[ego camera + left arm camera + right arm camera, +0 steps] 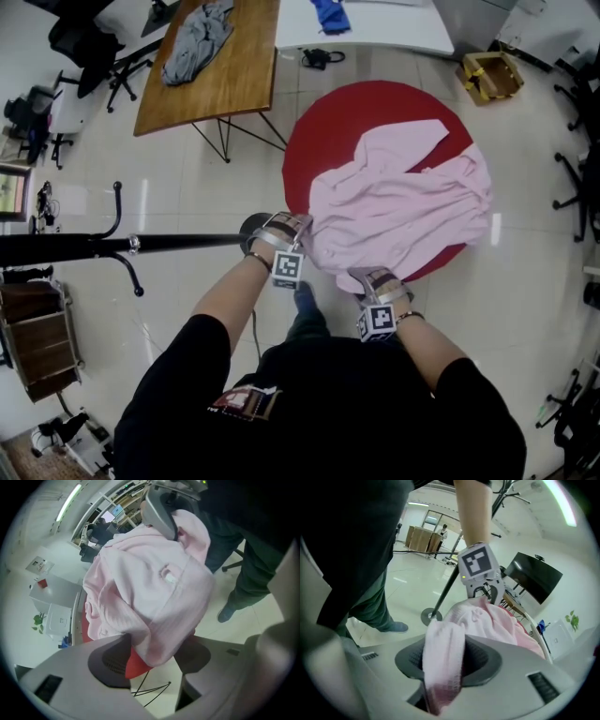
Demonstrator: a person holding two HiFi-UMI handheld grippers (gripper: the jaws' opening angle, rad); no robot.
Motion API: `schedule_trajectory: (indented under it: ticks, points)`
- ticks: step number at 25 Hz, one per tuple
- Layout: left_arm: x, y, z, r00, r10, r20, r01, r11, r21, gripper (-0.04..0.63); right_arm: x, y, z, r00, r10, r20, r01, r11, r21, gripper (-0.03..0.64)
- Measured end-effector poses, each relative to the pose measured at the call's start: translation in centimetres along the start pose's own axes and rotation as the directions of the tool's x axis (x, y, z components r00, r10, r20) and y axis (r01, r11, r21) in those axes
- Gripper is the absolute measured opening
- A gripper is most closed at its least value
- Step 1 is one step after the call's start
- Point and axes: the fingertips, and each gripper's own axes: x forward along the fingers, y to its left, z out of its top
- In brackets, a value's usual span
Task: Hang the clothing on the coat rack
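Head view, pink shirt [403, 202] lay on red table [349, 122], left gripper [292, 225] and right gripper [369, 279] each pinched its edge.

Round red table [342, 122] is carrying a pink shirt [403, 211], which is lying crumpled over the table's near and right part and hanging over its near edge. The far-left part is showing bare. A wooden table [239, 84] beyond is carrying a grey garment [197, 37] near its far end. A white table [394, 33] is carrying a blue cloth [330, 14].
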Motion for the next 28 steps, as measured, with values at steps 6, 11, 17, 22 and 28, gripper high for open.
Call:
schedule_trajectory:
  ticks: [6,11,17,22,28]
  points:
    - [-4.3,-0.4,0.5,0.994,-0.062,0.084,0.066,0.997,-0.035,0.049,-3.8,-3.5,2.3,0.993,-0.021,0.114,0.001,0.984,0.18,0.029]
    - [-8.4,3.1,0.7,0.985,0.094,0.144,-0.061,0.974,-0.22,0.017,-7.5,-7.0,2.5,0.981,-0.087,0.172,0.028,0.947,0.321,0.028]
    - [-9.4,3.5,0.6,0.983,0.128,0.132,-0.09,0.961,-0.261,0.015,-9.3,-8.9,2.4,0.979,-0.116,0.168,0.039,0.915,0.402,0.028]
    - [-9.4,3.6,0.7,0.983,0.119,0.139,-0.076,0.956,-0.282,0.015,-8.4,-8.5,1.9,0.976,-0.099,0.195,0.008,0.907,0.42,0.028]
    - [-10.1,4.2,1.1,0.984,0.114,0.14,-0.06,0.939,-0.339,0.015,-8.8,-9.4,1.7,0.955,-0.085,0.283,-0.113,0.78,0.615,0.028]
